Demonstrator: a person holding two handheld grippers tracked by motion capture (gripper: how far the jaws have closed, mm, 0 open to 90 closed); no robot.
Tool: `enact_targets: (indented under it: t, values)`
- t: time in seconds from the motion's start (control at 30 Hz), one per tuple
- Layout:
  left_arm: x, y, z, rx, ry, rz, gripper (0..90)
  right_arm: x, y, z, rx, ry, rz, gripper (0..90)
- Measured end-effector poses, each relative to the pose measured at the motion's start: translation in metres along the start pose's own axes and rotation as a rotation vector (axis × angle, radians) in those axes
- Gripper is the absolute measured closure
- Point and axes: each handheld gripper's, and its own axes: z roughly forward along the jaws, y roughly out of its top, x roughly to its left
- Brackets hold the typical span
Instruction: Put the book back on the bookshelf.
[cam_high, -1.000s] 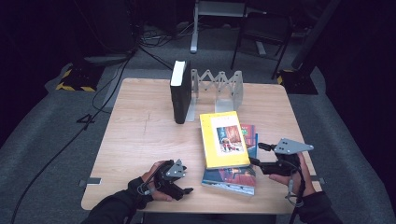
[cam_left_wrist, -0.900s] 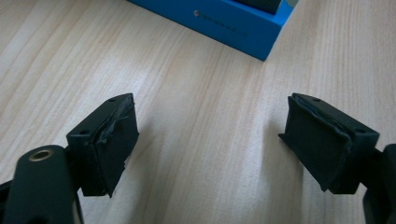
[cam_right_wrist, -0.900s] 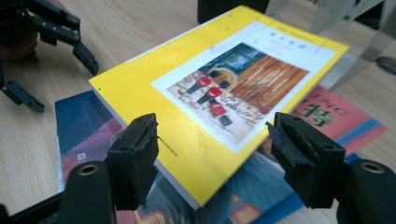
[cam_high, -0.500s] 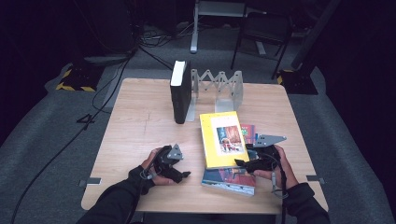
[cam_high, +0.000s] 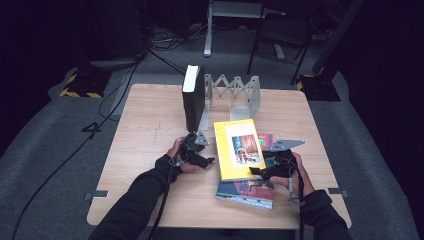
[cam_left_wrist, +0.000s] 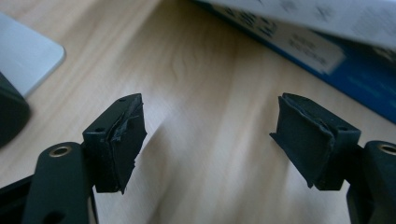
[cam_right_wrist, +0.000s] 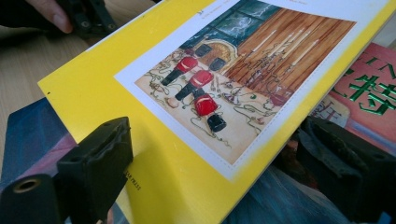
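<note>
One black book (cam_high: 193, 97) in rack (cam_high: 235, 95) | left tongs (cam_left_wrist: 208, 140) wide | right tongs (cam_right_wrist: 219, 158) wide around yellow book (cam_right_wrist: 187, 93)

Dark room — grey carpet (cam_high: 60, 165), black chair (cam_high: 280, 30) behind table (cam_high: 150, 125).

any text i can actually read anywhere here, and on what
"IN": green letters, cut off at the picture's edge, on the red book.
Small print on the yellow book by the lower jaw: too blurred to read.
White label on the blue book: blurred, unreadable.
Nothing else legible.
</note>
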Motion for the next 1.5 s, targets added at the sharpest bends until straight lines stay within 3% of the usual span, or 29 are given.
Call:
enact_targets:
  t: [0.07, 0.2, 0.27, 0.37, 0.5, 0.57, 0.6, 0.63, 0.77, 0.83, 0.9, 0.93, 1.0, 1.1, 1.23, 1.3, 1.37, 1.5]
  values:
    - [0.005, 0.003, 0.002, -0.019, -0.005, -0.034, 25.2, 0.000, -0.001, -0.002, 0.001, 0.001, -0.006, 14.0]
    - [0.013, 0.008, 0.003, -0.051, 0.019, -0.051, 25.5, 0.001, -0.002, -0.004, -0.001, 0.001, -0.012, 15.8]
    - [0.019, 0.012, 0.003, -0.077, 0.010, -0.094, 25.5, 0.001, -0.002, -0.006, 0.000, 0.004, -0.019, 18.1]
    - [0.017, 0.017, 0.004, -0.076, 0.025, -0.071, 25.9, 0.003, -0.004, -0.009, -0.001, 0.002, -0.031, 20.7]
    - [0.012, 0.020, 0.005, -0.064, 0.015, -0.057, 36.2, 0.006, -0.005, -0.012, 0.000, -0.001, -0.041, 22.5]
    - [0.010, 0.022, 0.003, -0.065, -0.003, -0.041, 38.3, 0.007, -0.006, -0.013, 0.004, 0.003, -0.041, 22.4]
    - [0.007, 0.024, 0.002, -0.066, -0.040, -0.017, 42.0, 0.008, -0.008, -0.014, 0.007, 0.007, -0.041, 22.4]
    - [0.007, 0.024, 0.002, -0.066, -0.040, -0.017, 48.0, 0.008, -0.008, -0.014, 0.007, 0.007, -0.041, 22.4]
    - [-0.003, 0.026, -0.001, -0.071, -0.080, 0.012, 49.5, 0.019, -0.018, -0.025, 0.011, 0.022, -0.045, 21.8]
    - [-0.010, 0.028, -0.004, -0.059, -0.055, 0.048, 49.9, 0.025, -0.022, -0.031, 0.028, 0.025, -0.060, 21.7]
    - [-0.015, 0.028, -0.009, -0.061, -0.064, 0.063, 51.6, 0.032, -0.026, -0.037, 0.040, 0.039, -0.076, 23.1]
    - [-0.017, 0.027, -0.011, -0.063, -0.074, 0.063, 51.4, 0.037, -0.029, -0.038, 0.065, 0.019, -0.106, 21.5]
    - [-0.023, 0.026, -0.013, -0.053, -0.045, 0.078, 50.0, 0.047, -0.036, -0.039, 0.085, -0.017, -0.147, 21.2]
    - [-0.026, 0.023, -0.014, -0.039, -0.036, 0.079, 47.7, 0.045, -0.037, -0.045, 0.066, 0.022, -0.103, 24.6]
    - [-0.025, 0.020, -0.011, -0.030, -0.022, 0.082, 41.7, 0.035, -0.031, -0.058, 0.034, 0.061, -0.084, 28.9]
    - [-0.024, 0.021, -0.011, -0.030, -0.014, 0.089, 38.1, 0.034, -0.027, -0.065, 0.027, 0.007, -0.090, 31.2]
    - [-0.022, 0.020, -0.009, -0.036, -0.012, 0.084, 38.1, 0.031, -0.022, -0.066, 0.006, -0.029, -0.067, 31.9]
    - [-0.020, 0.020, -0.006, -0.038, -0.016, 0.067, 37.0, 0.028, -0.014, -0.052, 0.041, -0.020, -0.089, 32.8]
